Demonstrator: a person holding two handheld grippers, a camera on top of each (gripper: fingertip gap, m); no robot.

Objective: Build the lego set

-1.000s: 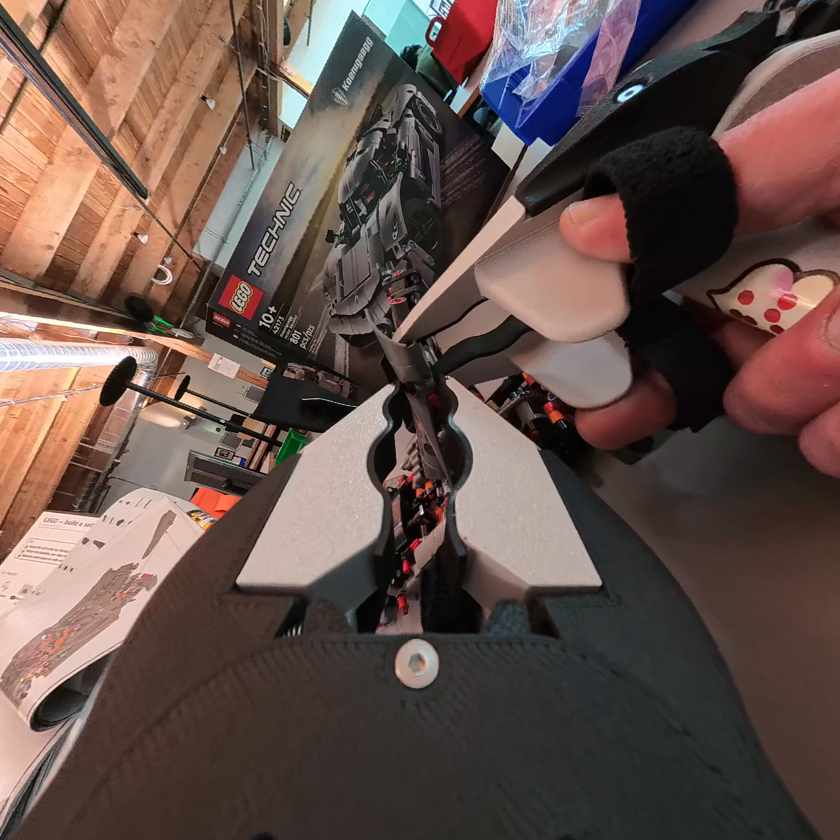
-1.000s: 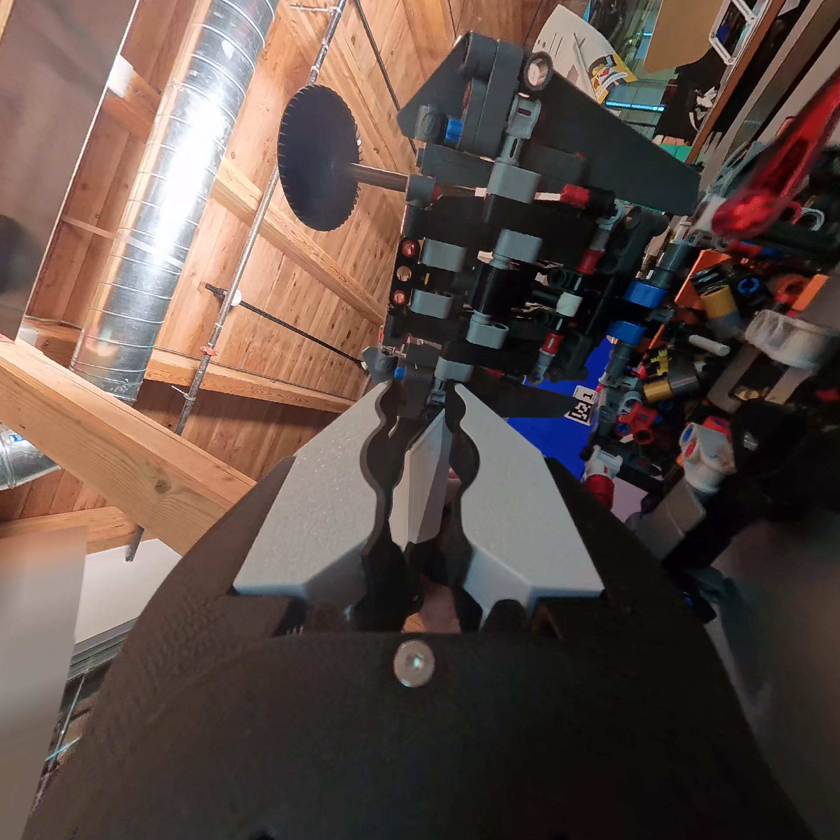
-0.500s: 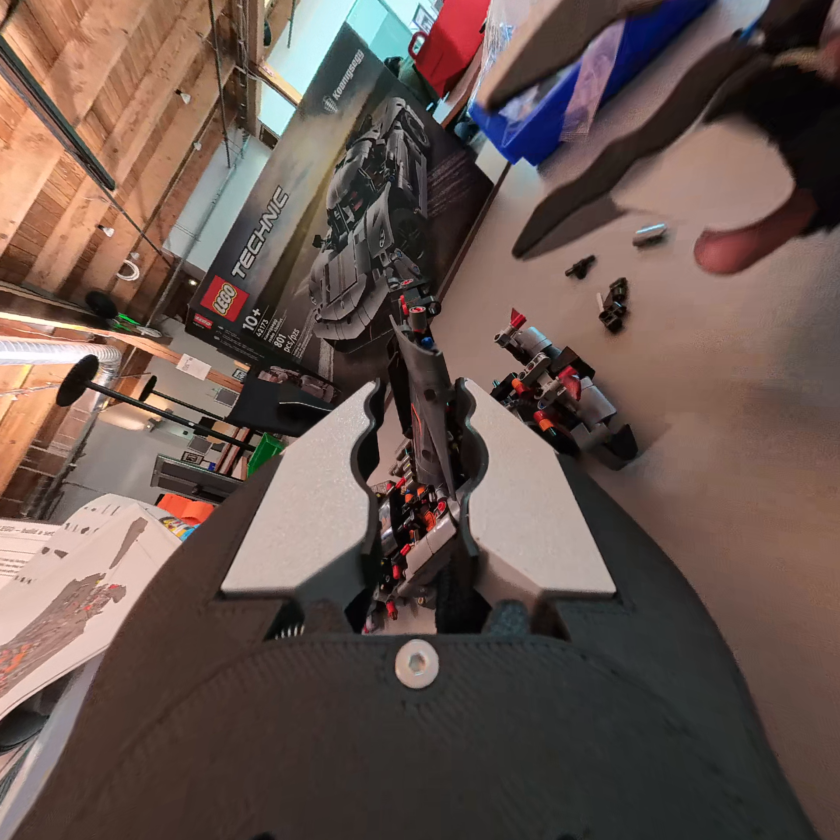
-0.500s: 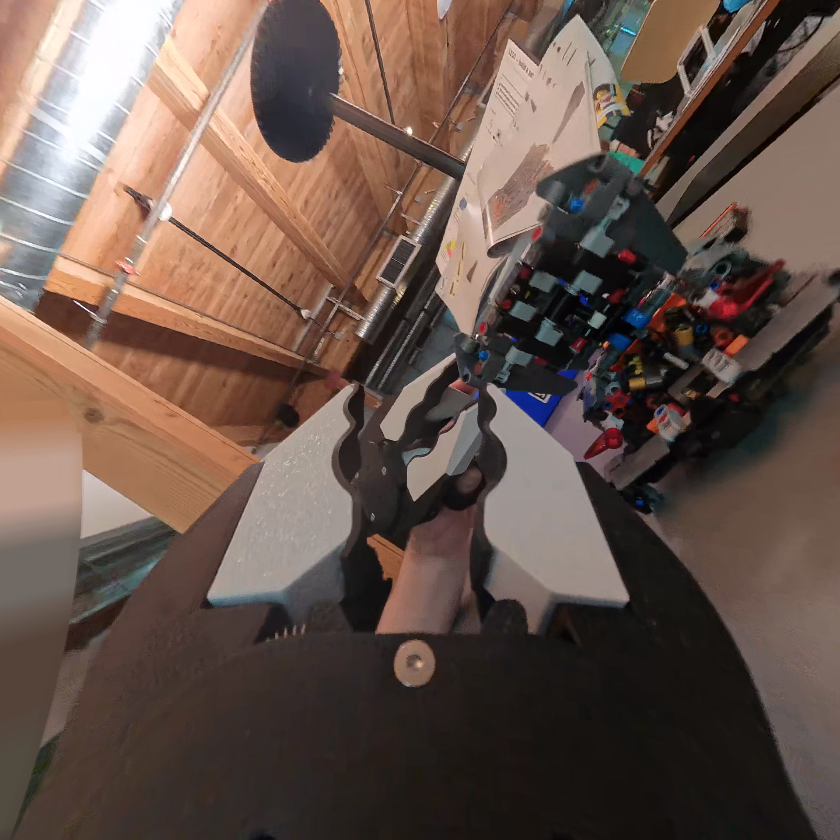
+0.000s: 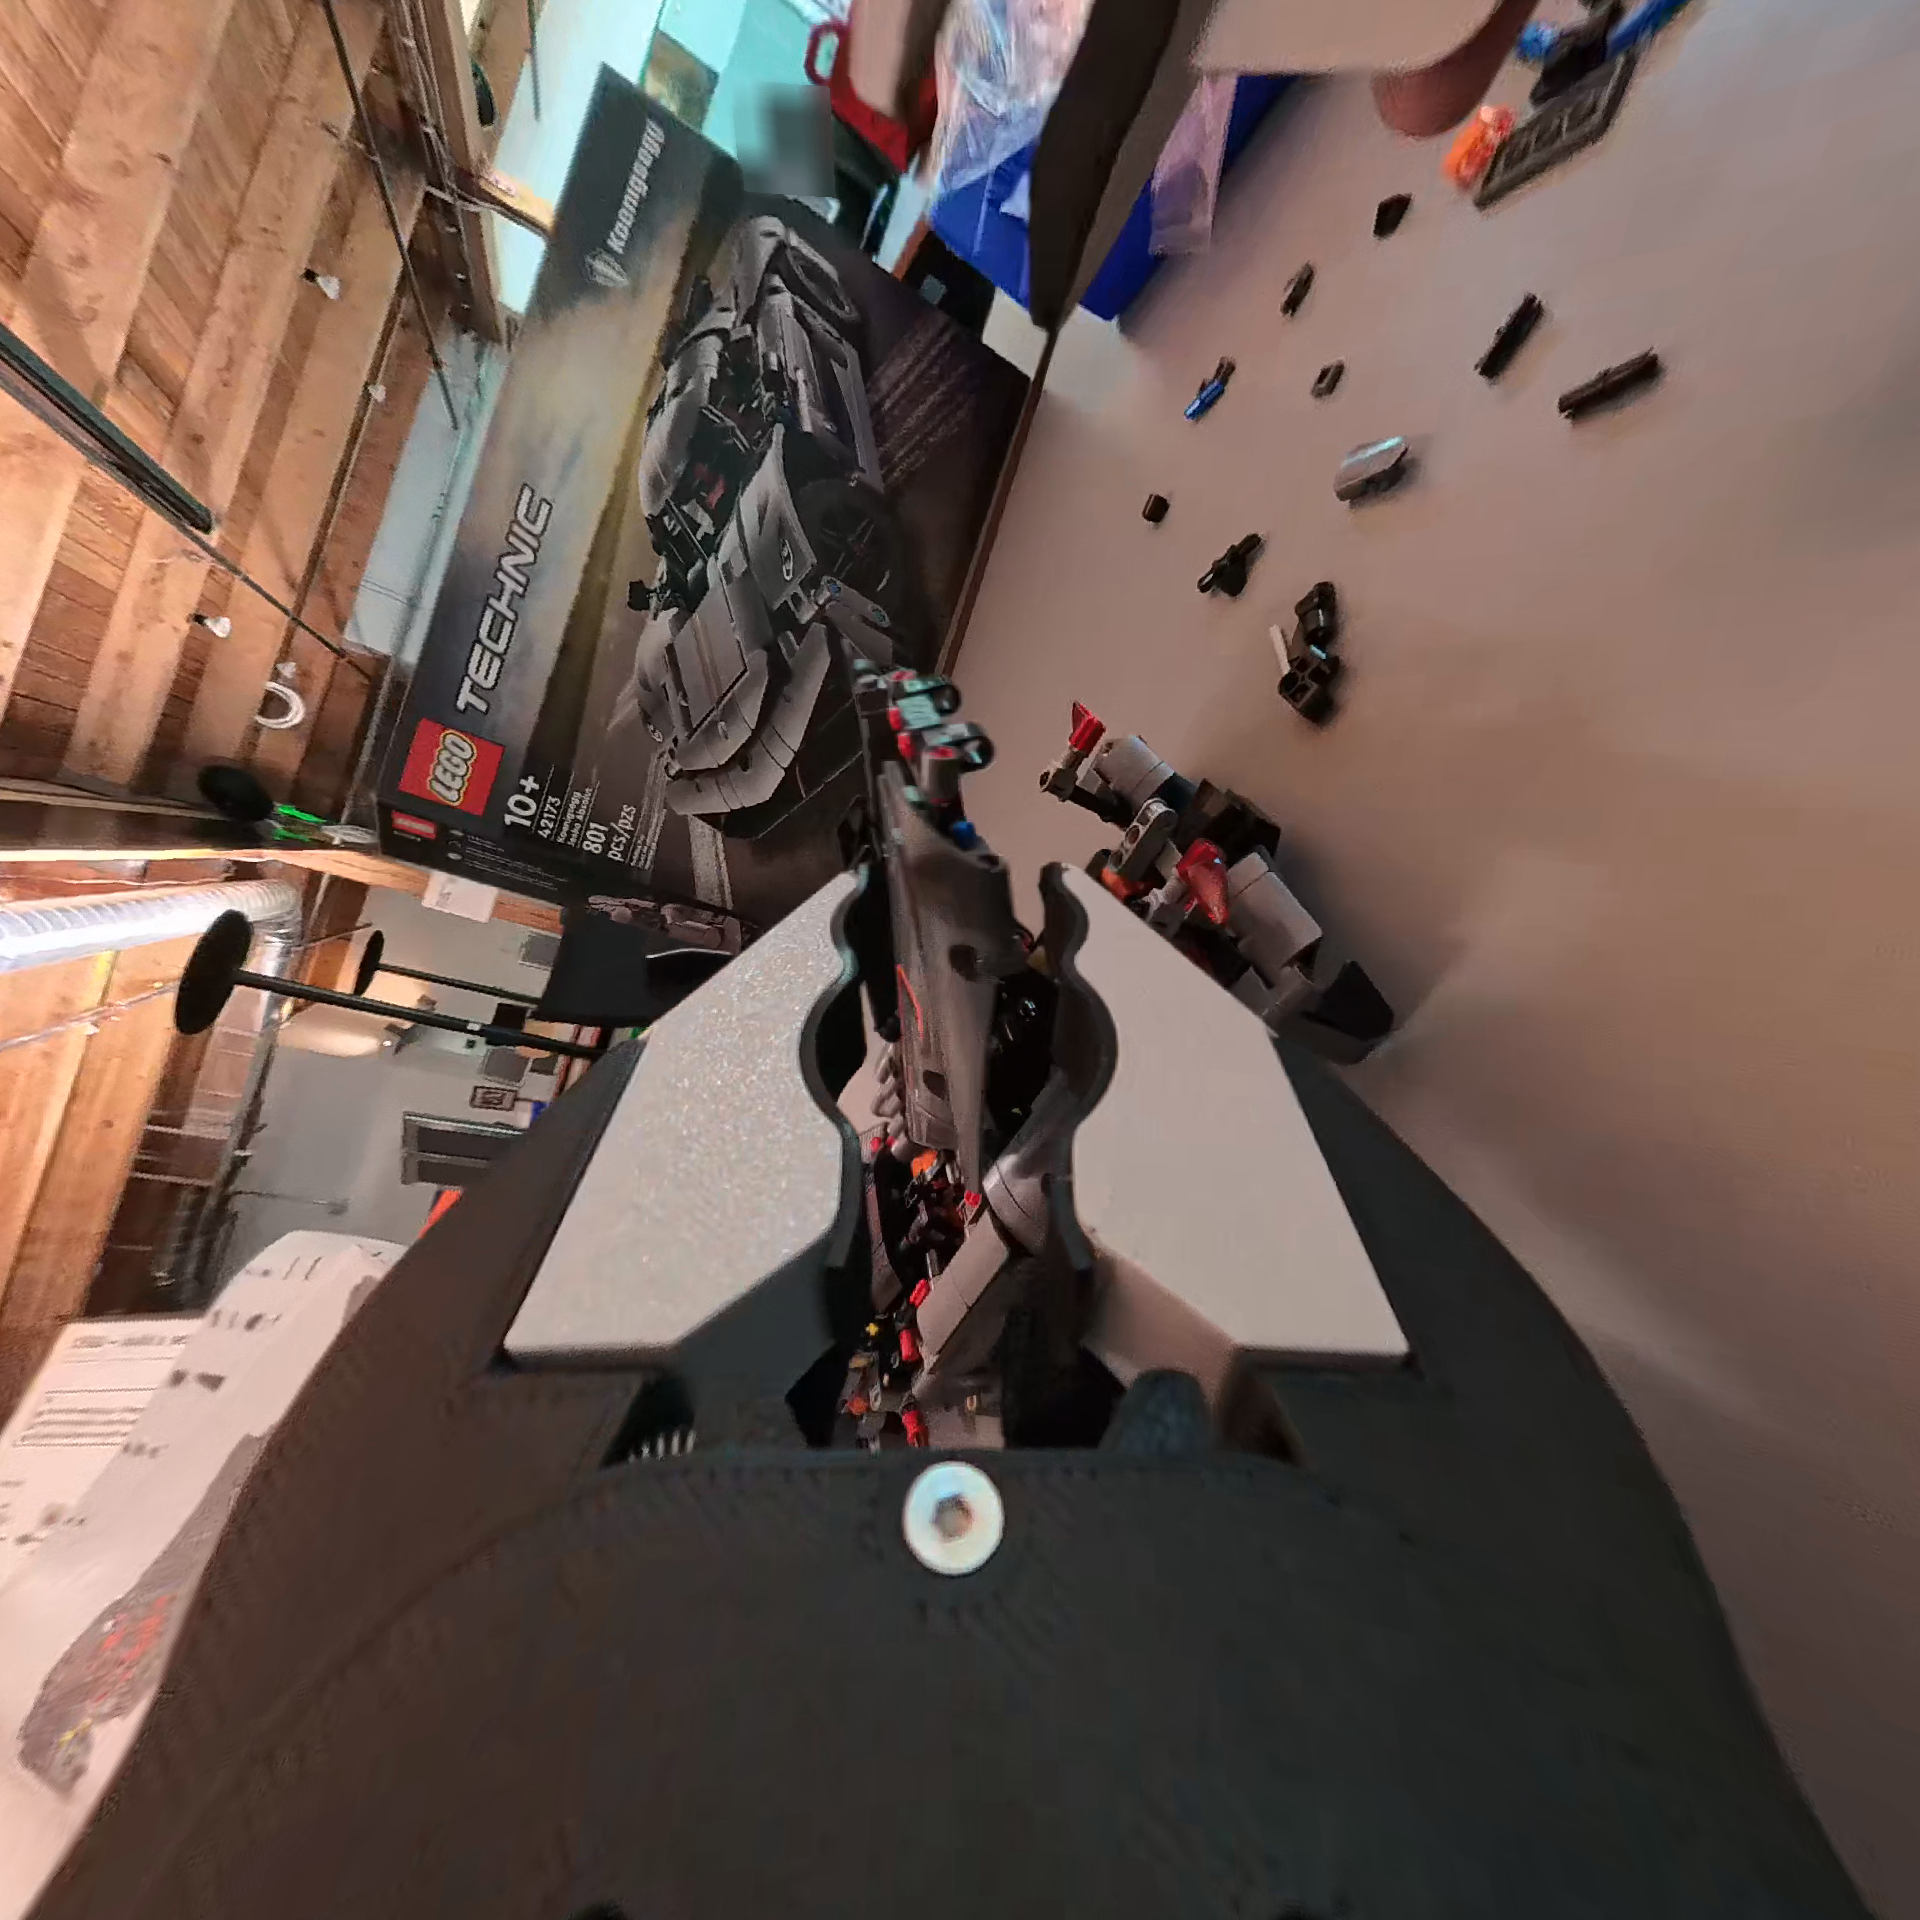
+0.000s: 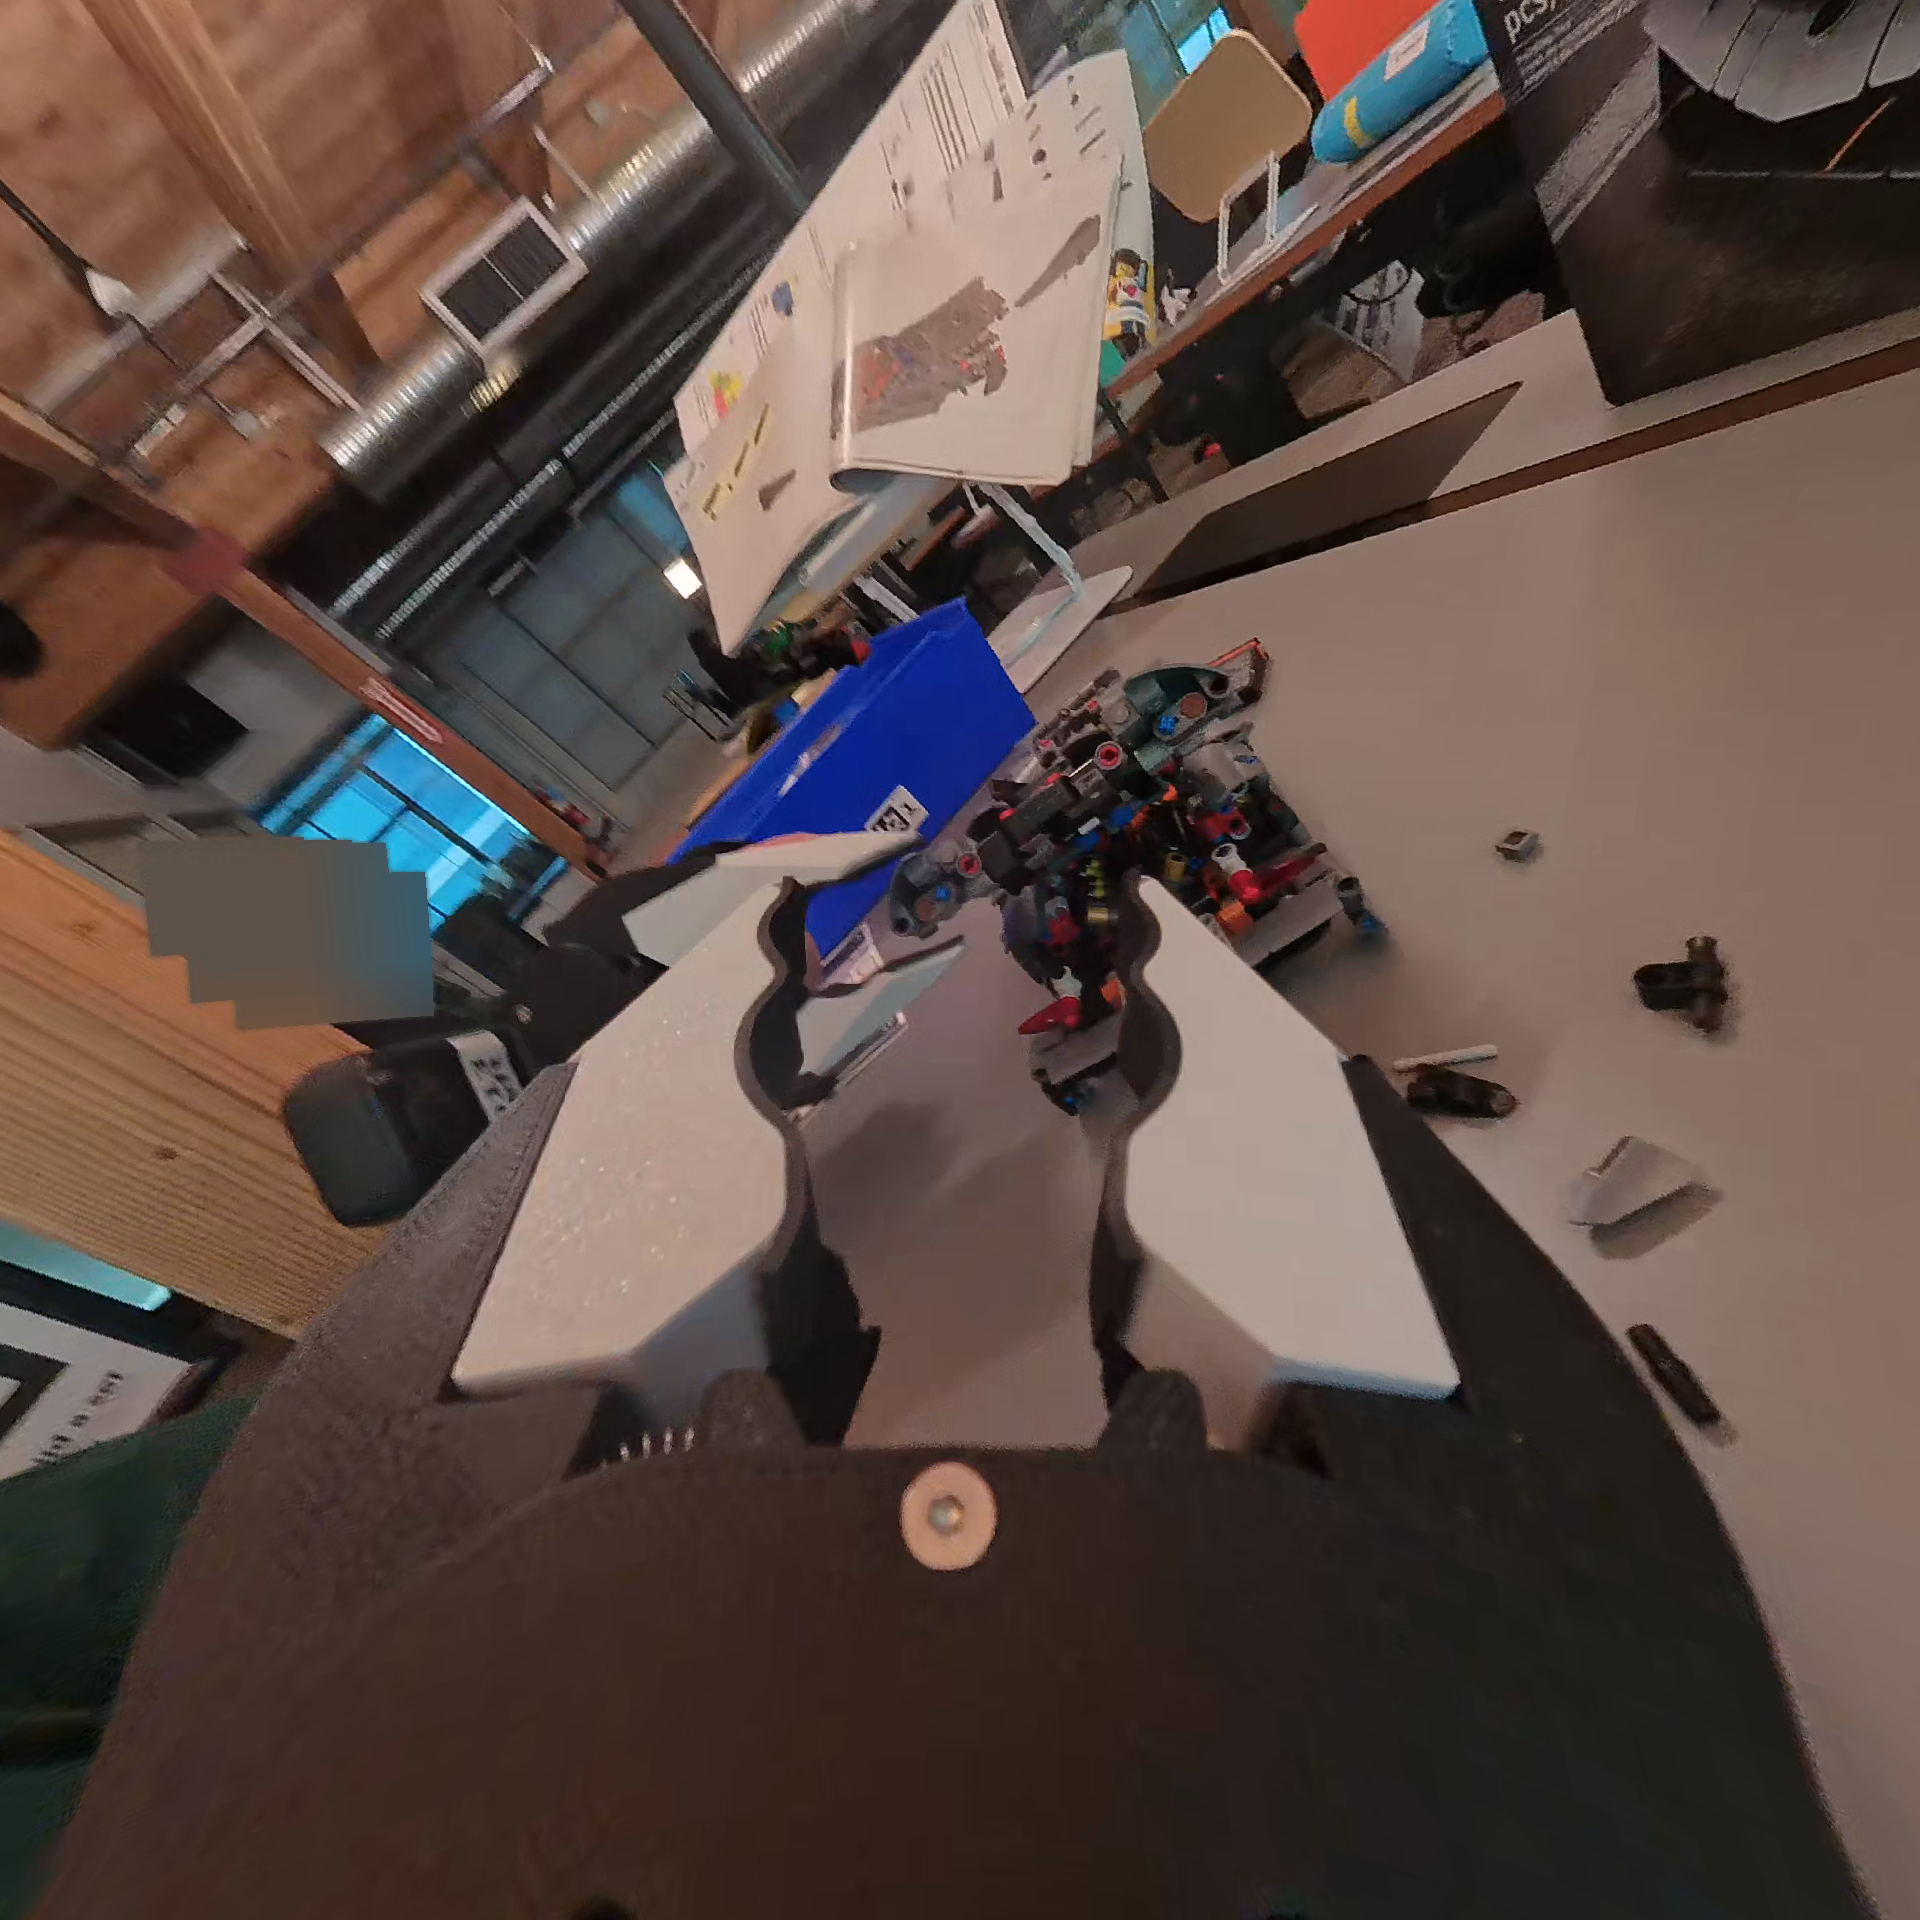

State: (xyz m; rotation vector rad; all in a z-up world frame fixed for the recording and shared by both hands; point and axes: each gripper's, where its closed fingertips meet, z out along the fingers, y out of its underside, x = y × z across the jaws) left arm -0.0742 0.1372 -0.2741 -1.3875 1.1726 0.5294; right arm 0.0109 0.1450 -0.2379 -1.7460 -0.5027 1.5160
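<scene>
Left gripper (image 5: 956,1049): fingers pinching the grey car assembly (image 5: 940,997), held off the desk (image 5: 1662,935), nose toward 12 o'clock.

Right gripper (image 6: 961,1039): fingers spread, nothing between them, hovering over the desk.

Loose parts at my right's 2–3 o'clock: grey panel (image 6: 1626,1190), black connector (image 6: 1678,982), dark pin (image 6: 1455,1091). A second sub-build (image 6: 1132,831) sits at 12 o'clock; instruction booklet (image 6: 935,343) stands propped beyond it.

Step, as I judge it: between attachments, fetching the next piece. Next move calls for swinging right and closing on one small part.

Change: a second ago my right fingers were pressed on the assembly alongside the left; they have let go and pulled back.
</scene>
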